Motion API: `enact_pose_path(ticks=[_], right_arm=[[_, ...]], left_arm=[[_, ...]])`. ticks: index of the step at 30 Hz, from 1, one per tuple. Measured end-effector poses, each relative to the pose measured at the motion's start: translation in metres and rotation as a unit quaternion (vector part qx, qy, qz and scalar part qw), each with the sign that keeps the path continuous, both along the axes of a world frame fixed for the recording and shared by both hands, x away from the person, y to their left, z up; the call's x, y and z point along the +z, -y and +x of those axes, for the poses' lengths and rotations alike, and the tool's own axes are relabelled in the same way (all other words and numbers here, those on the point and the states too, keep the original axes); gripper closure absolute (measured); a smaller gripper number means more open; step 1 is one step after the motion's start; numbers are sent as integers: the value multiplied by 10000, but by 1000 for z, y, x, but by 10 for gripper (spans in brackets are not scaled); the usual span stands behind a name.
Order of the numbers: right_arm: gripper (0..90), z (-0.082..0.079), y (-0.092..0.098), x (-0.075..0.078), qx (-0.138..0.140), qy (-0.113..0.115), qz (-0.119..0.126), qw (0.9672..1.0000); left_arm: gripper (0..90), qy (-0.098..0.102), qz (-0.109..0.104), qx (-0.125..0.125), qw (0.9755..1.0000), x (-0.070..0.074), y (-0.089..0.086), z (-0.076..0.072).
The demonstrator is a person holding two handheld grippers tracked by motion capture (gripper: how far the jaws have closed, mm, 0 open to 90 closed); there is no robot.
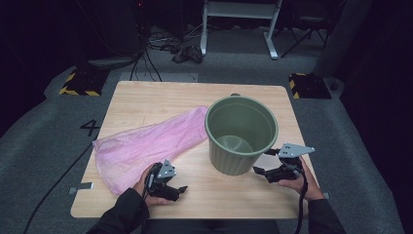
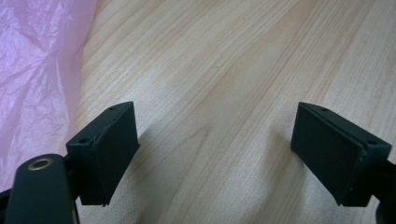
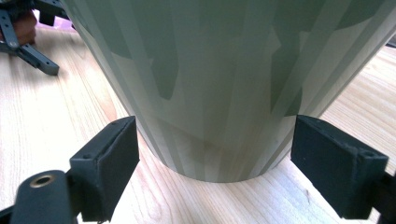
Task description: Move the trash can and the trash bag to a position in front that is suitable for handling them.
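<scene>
An empty olive-green ribbed bin [image 1: 241, 131] stands upright right of the table's middle. A crumpled pink plastic bag [image 1: 146, 144] lies flat to its left, one end reaching the bin's side. My right gripper [image 1: 263, 162] is open at the bin's lower right; in the right gripper view its jaws stand wide on either side of the bin's base [image 3: 210, 70] without touching it. My left gripper [image 1: 178, 190] is open near the front edge, just off the bag's near end. Bare wood lies between its jaws in the left gripper view [image 2: 219, 149], with the pink bag [image 2: 32, 70] at the left.
The light wooden table [image 1: 146, 100] stands on grey carpet. Cables, a white frame's legs [image 1: 272, 44] and yellow-black striped blocks [image 1: 80, 83] lie on the floor beyond it. In the right gripper view the other hand's gripper [image 3: 28, 46] appears past the bin, at the top left.
</scene>
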State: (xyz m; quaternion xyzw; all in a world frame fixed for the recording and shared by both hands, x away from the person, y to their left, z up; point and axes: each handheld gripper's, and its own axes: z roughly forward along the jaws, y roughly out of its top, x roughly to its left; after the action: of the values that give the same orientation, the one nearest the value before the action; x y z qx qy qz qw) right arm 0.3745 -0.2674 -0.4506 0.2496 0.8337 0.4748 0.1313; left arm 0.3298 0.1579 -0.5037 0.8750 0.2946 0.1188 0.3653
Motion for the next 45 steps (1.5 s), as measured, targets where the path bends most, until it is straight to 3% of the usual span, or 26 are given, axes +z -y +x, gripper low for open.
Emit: enact_pose_path(ticks=[21, 25, 28, 31, 38, 42, 45], right_arm=[[169, 0, -7, -1, -61, 58, 30, 10000], [182, 0, -8, -2, -111, 75, 34, 9999], [201, 1, -7, -3, -160, 81, 52, 9998], [205, 2, -6, -4, -191, 69, 65, 9998], [218, 3, -5, -6, -273, 37, 88, 9996], [221, 2, -6, -7, -272, 24, 50, 9996], [246, 1, -7, -10, -295, 10, -6, 9996]], left_arm=[[147, 18, 8, 47, 10000, 0, -2, 0], [147, 15, 62, 174, 9998, 1, -4, -1], [160, 155, 233, 391, 9988, 4, -9, -3], [182, 204, 218, 437, 9986, 6, -13, -3], [188, 460, 172, 777, 9958, 14, -25, -4], [202, 619, 235, 1118, 9915, 16, -36, -2], [247, 568, 261, 1342, 9890, 14, -44, 3]])
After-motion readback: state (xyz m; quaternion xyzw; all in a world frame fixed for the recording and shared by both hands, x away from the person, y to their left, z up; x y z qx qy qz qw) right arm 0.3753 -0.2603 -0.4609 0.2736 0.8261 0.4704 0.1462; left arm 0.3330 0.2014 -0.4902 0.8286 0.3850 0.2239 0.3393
